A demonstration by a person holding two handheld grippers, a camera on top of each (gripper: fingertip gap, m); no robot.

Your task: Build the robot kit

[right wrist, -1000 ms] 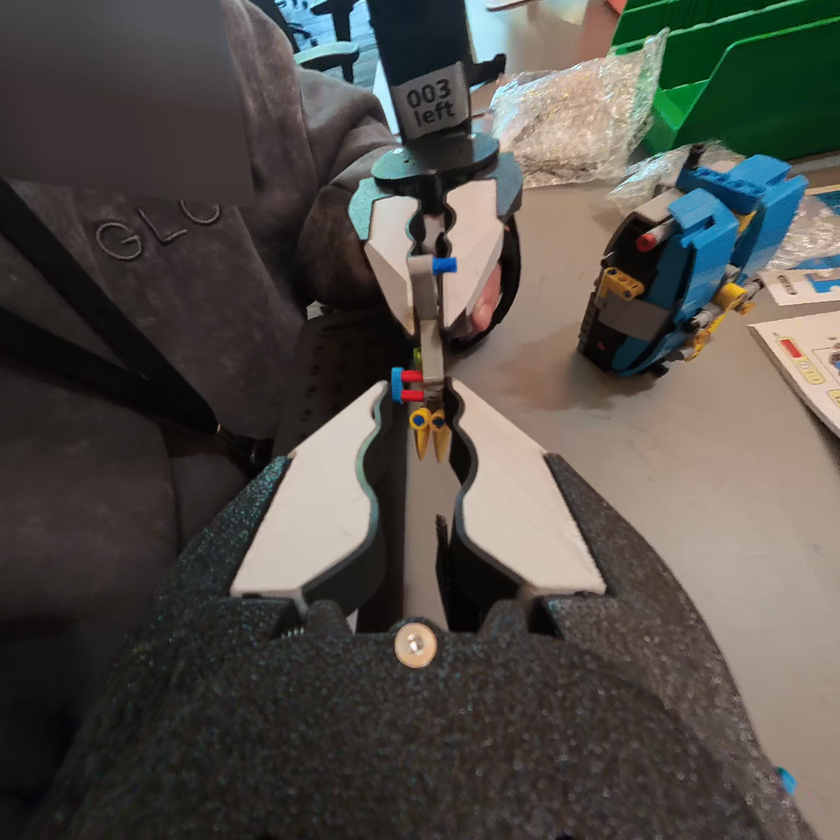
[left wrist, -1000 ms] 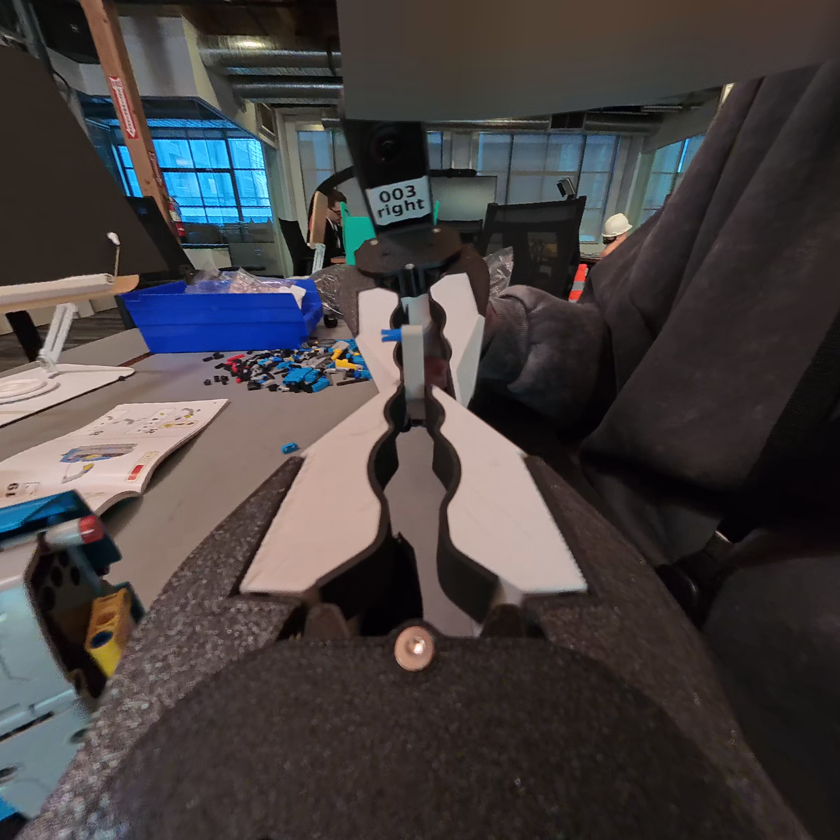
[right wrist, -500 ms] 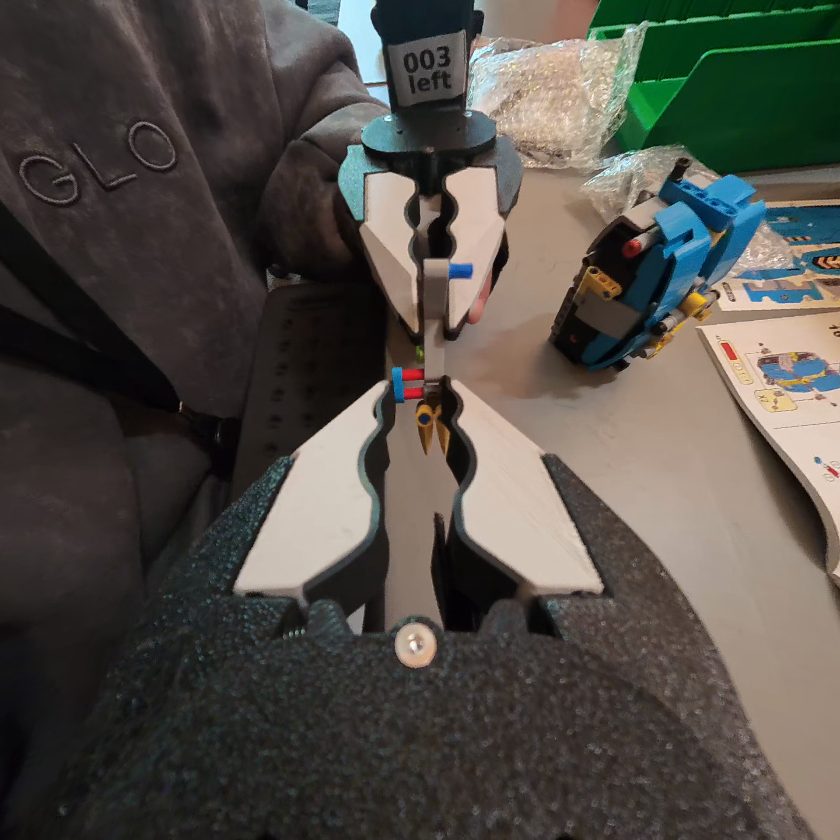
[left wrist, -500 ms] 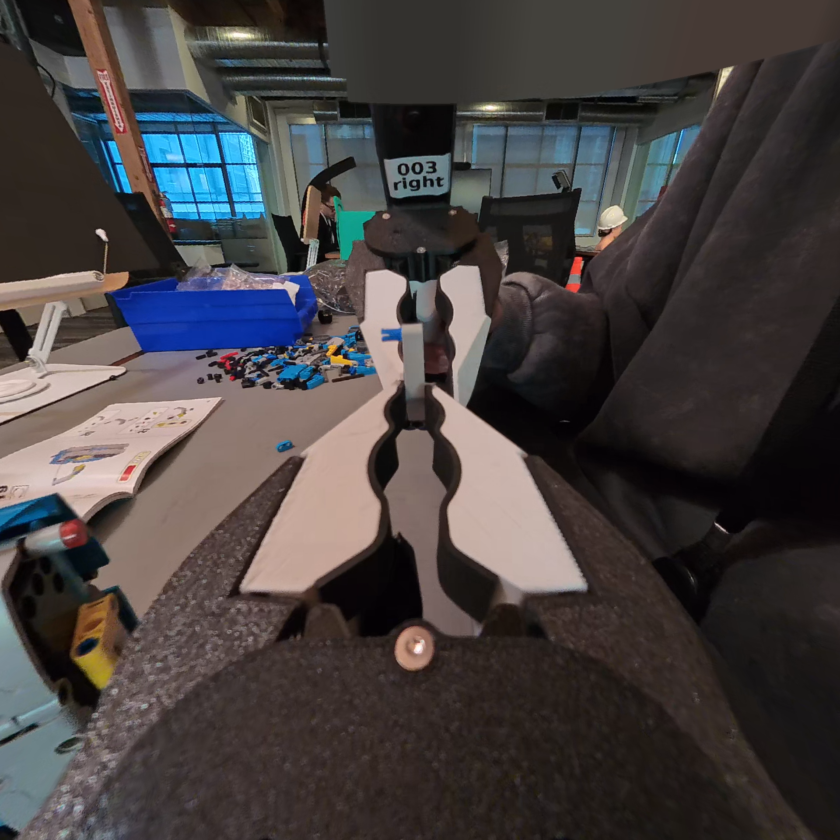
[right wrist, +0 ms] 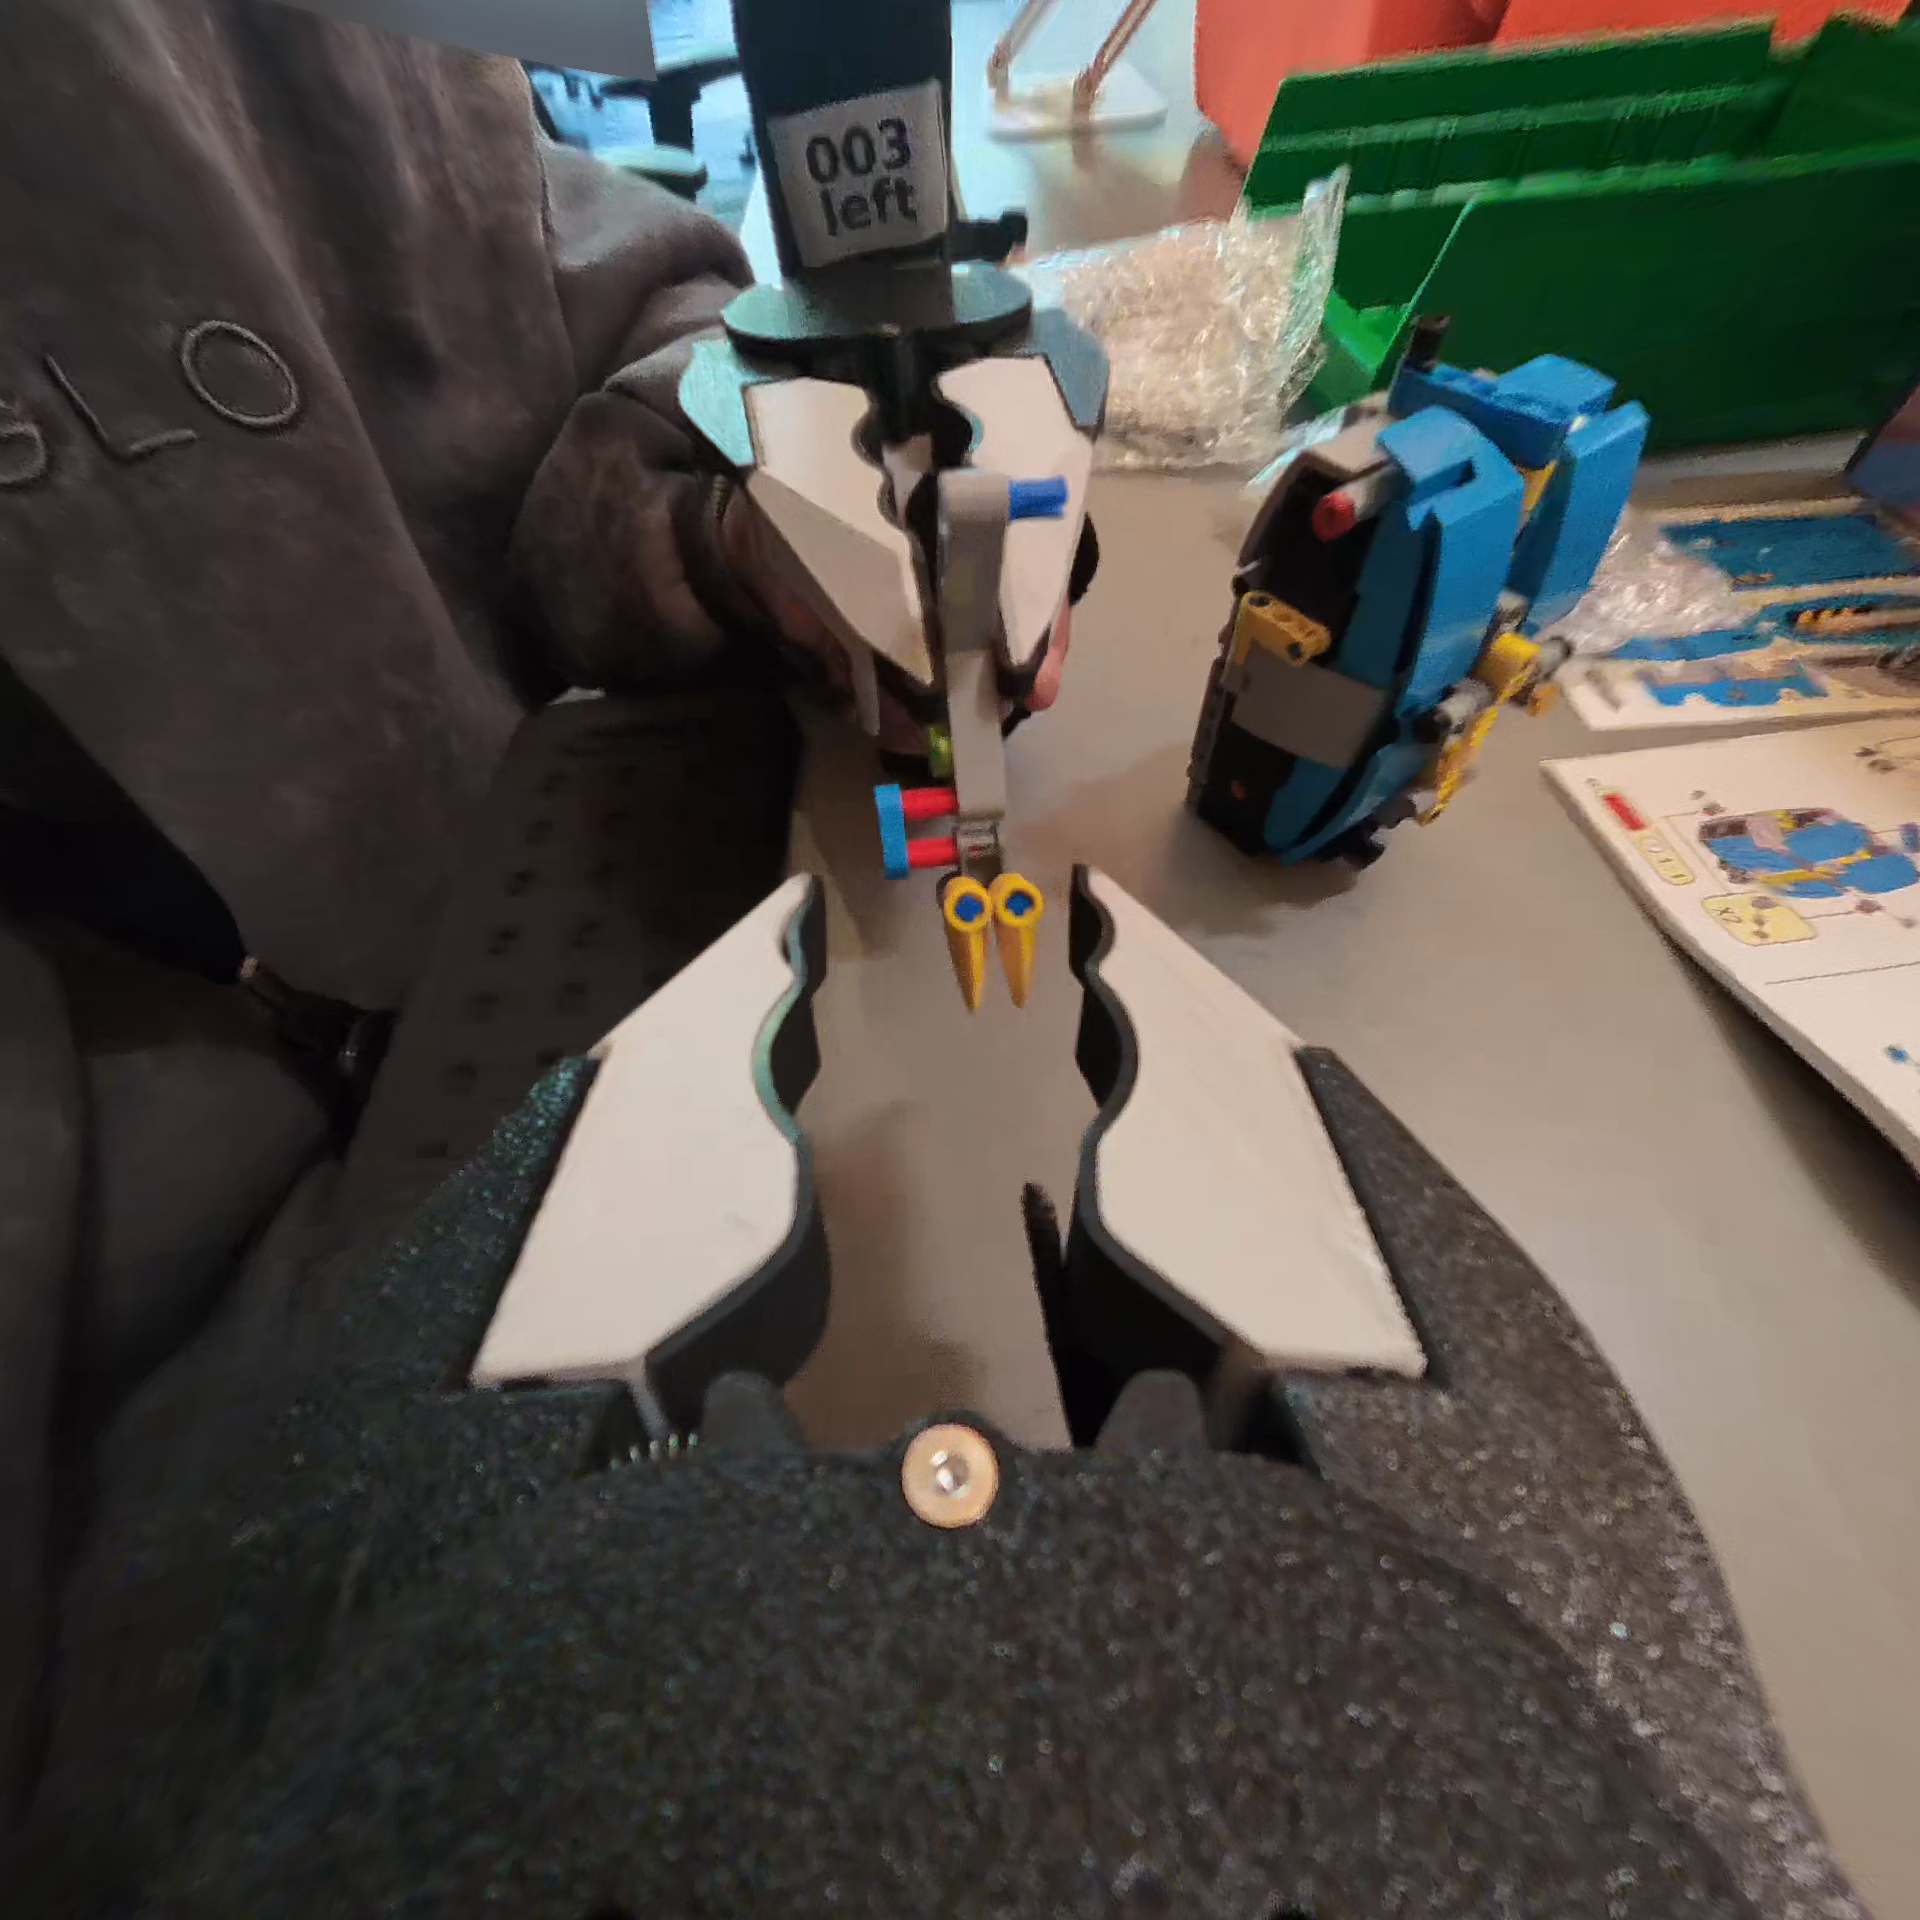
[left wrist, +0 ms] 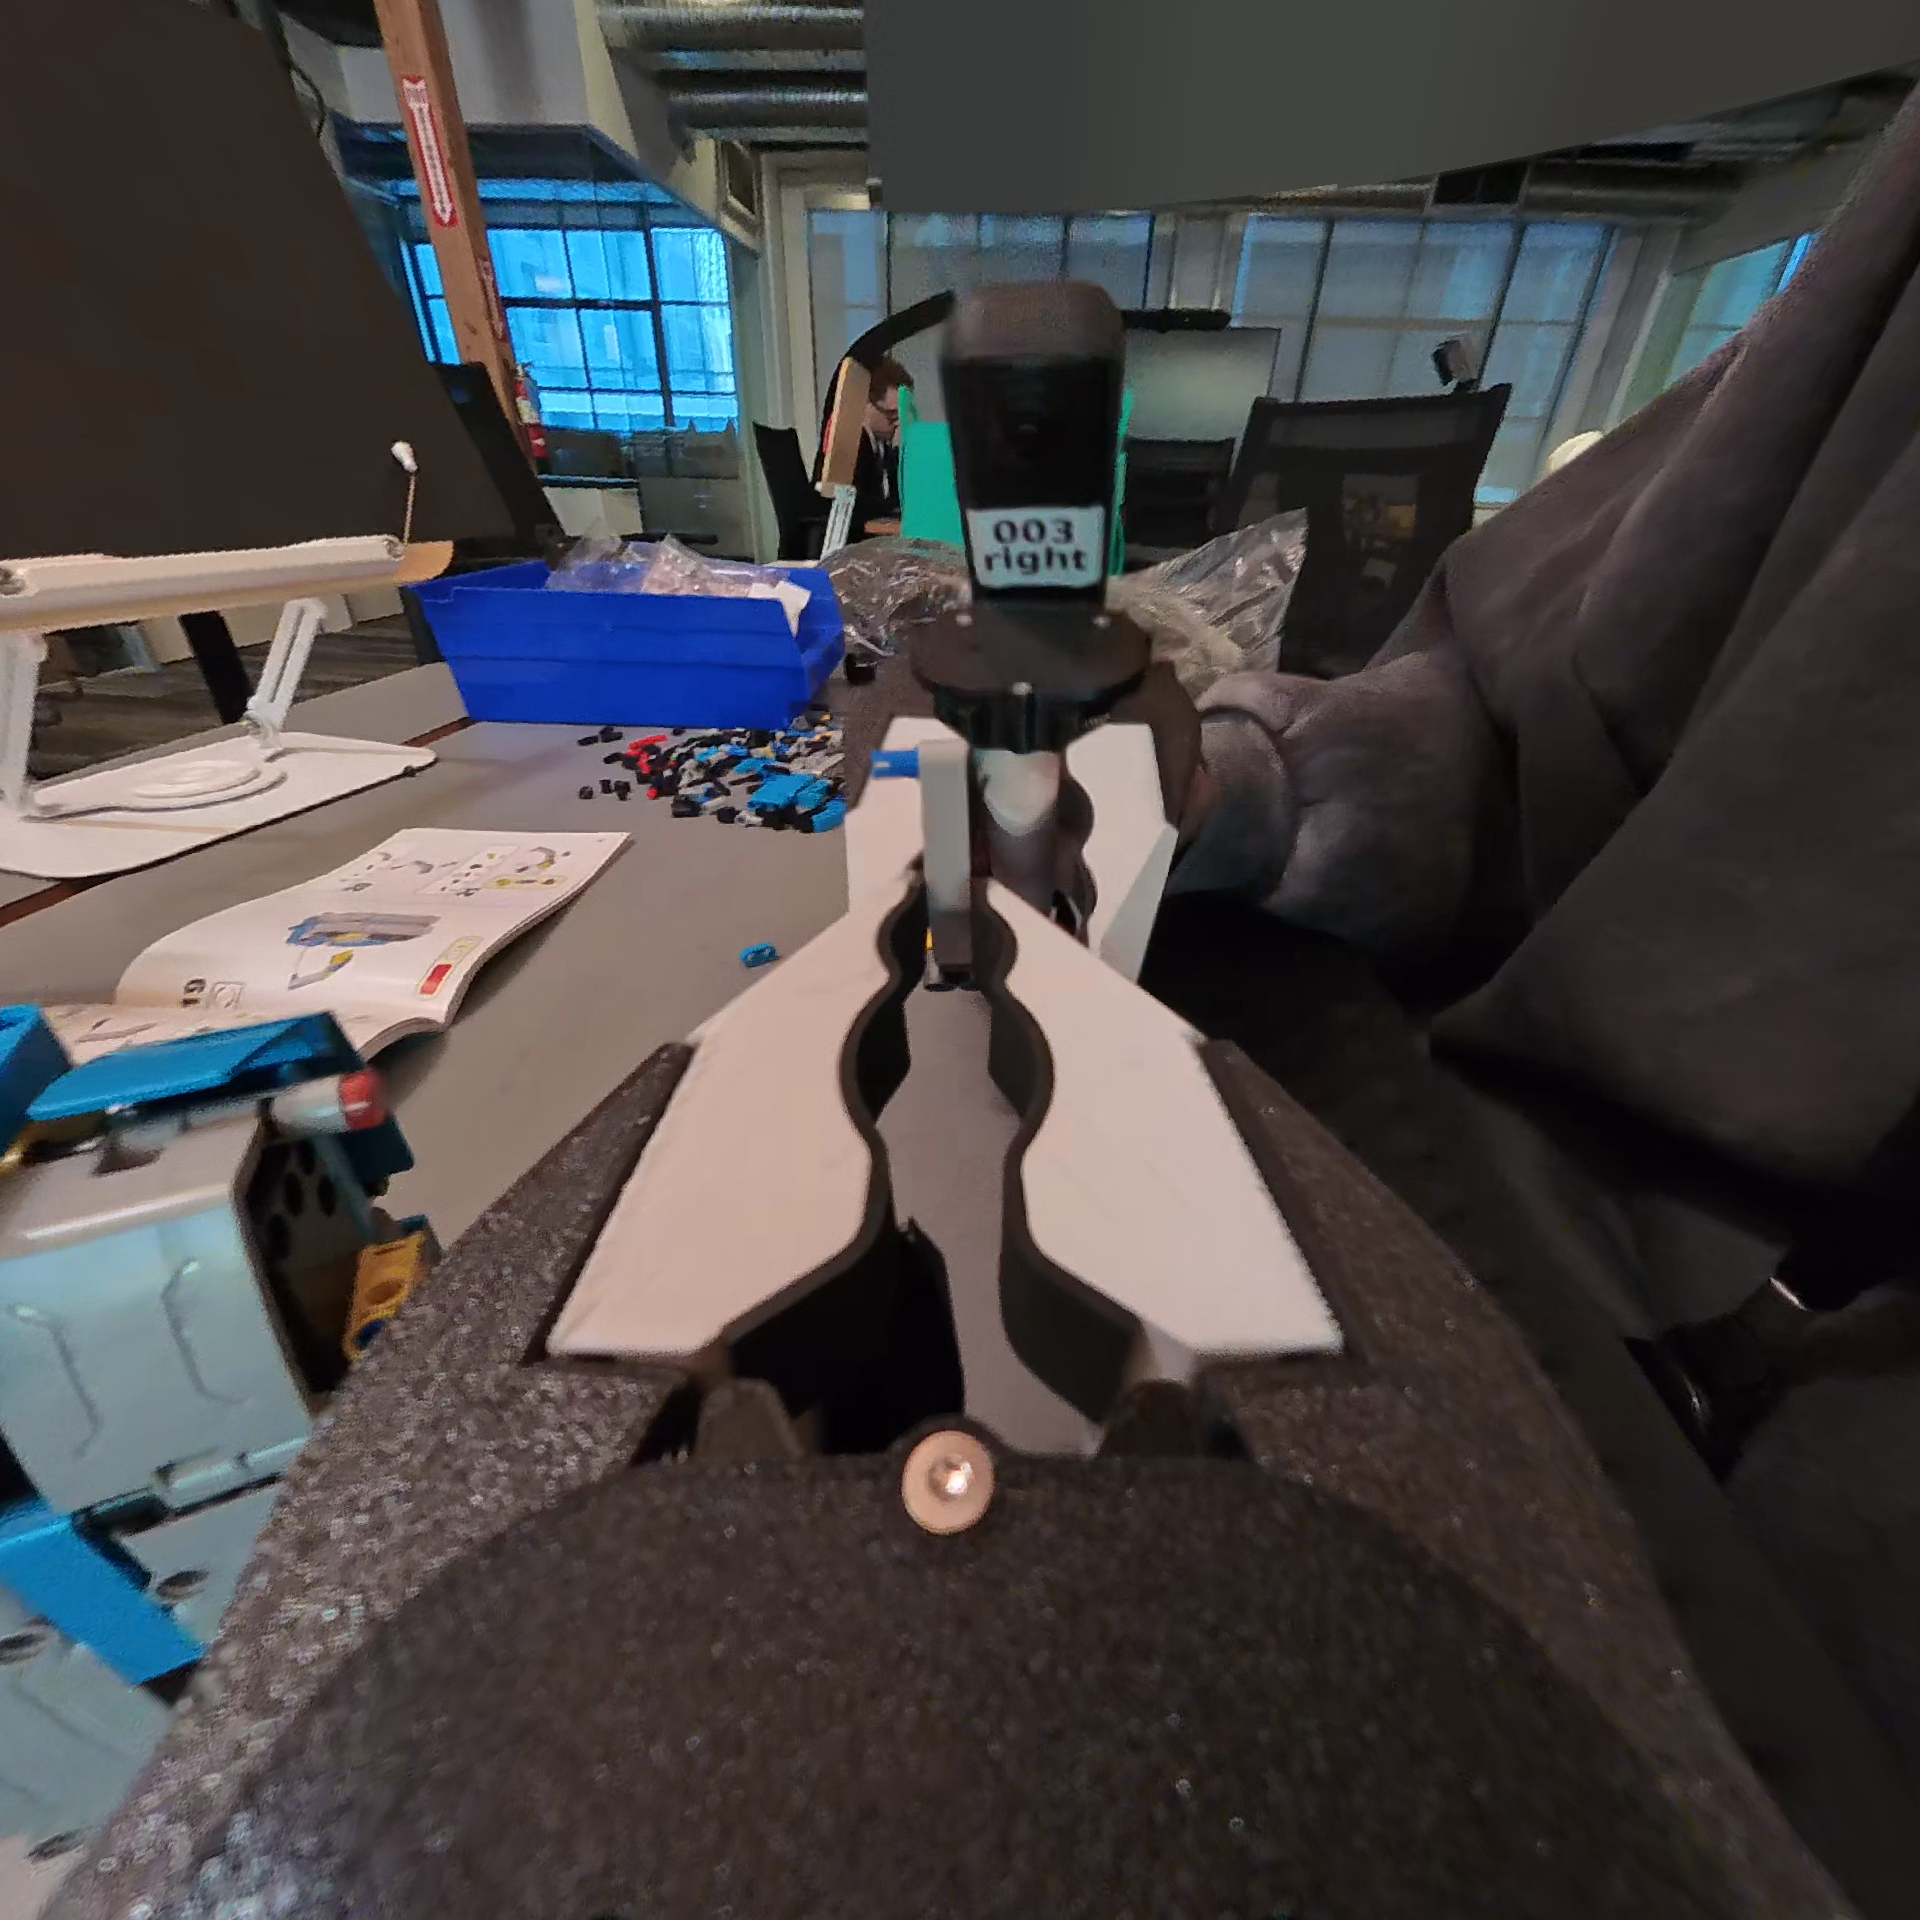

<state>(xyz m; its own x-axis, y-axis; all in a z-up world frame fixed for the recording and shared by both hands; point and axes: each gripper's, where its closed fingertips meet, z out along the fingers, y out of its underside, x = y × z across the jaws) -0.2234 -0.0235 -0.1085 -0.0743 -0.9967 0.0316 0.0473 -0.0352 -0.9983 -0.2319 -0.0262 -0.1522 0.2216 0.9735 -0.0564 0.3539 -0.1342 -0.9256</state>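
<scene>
Grey beam (right wrist: 975, 665) with blue pin (right wrist: 1036, 497), red pins (right wrist: 928, 826), yellow cones (right wrist: 992, 935). Blue-black-yellow brick model (right wrist: 1403, 634) at 2 o'clock. Green bins (right wrist: 1662, 249). Grey tabletop (right wrist: 1455, 1091). White-faced tongs (right wrist: 940, 904).

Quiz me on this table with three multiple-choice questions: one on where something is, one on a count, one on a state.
1. Where is the blue bin?
A) behind the loose bricks
B) on the booklet
C) in a gripper

2. How many yellow cones sit at the end of the grey beam?
A) one
B) two
C) four

3. How is the right gripper?
A) shut on the beam
B) shut on a cone
C) open

Answers:
1 A, it stands just beyond the brick pile.
2 B, a pair sits side by side.
3 C, its fingers stand apart either side of the cones, and the left gripper clamps the beam.
</scene>
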